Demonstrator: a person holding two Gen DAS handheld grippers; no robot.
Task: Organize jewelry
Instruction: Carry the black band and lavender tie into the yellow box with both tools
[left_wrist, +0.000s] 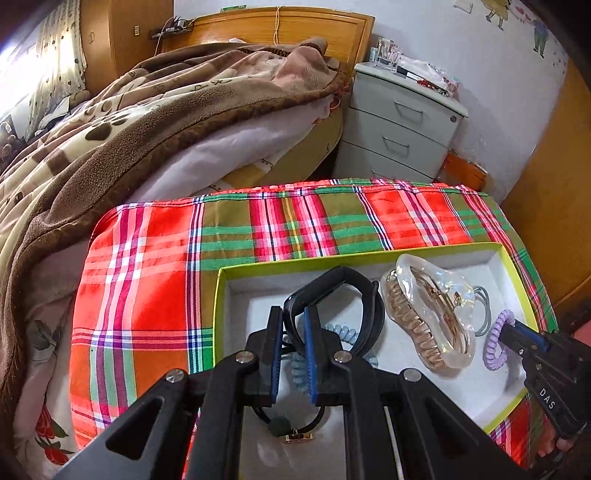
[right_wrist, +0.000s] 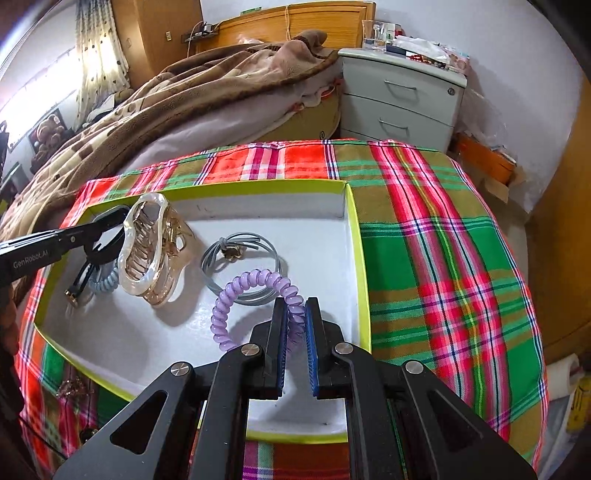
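We've got both tools working inside the shallow white cardboard box with the lime-green rim (right_wrist: 357, 236), which sits on the red, green and olive plaid cloth (right_wrist: 436, 229) at the foot of the bed.

Our left gripper (left_wrist: 293, 321) has its blue-padded fingers (left_wrist: 310, 354) pinched on the black band-like loop (left_wrist: 332, 284) at the box's left end, and the loop looks to be off the floor of the box. Under it lie the pale blue spiral hair tie (left_wrist: 340, 332) and a thin black cord bracelet with a small gold charm (left_wrist: 299, 435), close to the near left corner.

Our right gripper (right_wrist: 295, 317) is clamped on the lilac spiral hair tie (right_wrist: 236, 295), with the coil squeezed between the pads close to the box's right wall; we can't tell whether its lower end touches the floor. Just behind it lie the grey elastic hair loops with a gold knot (right_wrist: 236, 258), flat on the white floor, with the lilac coil overlapping their near edge.

In the middle of the box, between our two tools, the large clear-and-amber plastic claw clip (right_wrist: 155, 247) rests on its side, next to the black loop and the blue coil.
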